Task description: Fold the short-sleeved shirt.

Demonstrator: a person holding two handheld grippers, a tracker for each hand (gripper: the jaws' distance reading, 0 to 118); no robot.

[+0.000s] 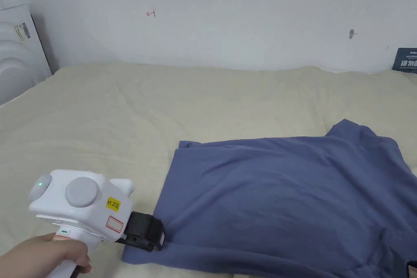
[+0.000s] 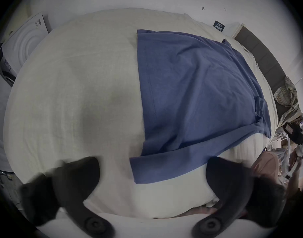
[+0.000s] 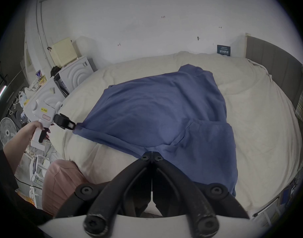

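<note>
The right gripper (image 3: 152,156) is pinching the near edge of the blue shirt (image 1: 293,193), jaws closed tight on the cloth. The left gripper (image 2: 151,173) is waiting wide open just beside the shirt's near corner, holding nothing. That thin, floppy cloth might be slipping or bunching if only one side gets pulled. The shirt is lying mostly flat on the soft cream bed (image 1: 122,112).

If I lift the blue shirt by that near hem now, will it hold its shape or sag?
Probably sag: the blue shirt lies rumpled with soft creases on the bed. It looks thin and light, so it should drape from the right gripper, shut at its near edge. The left gripper is open at the corner.
</note>
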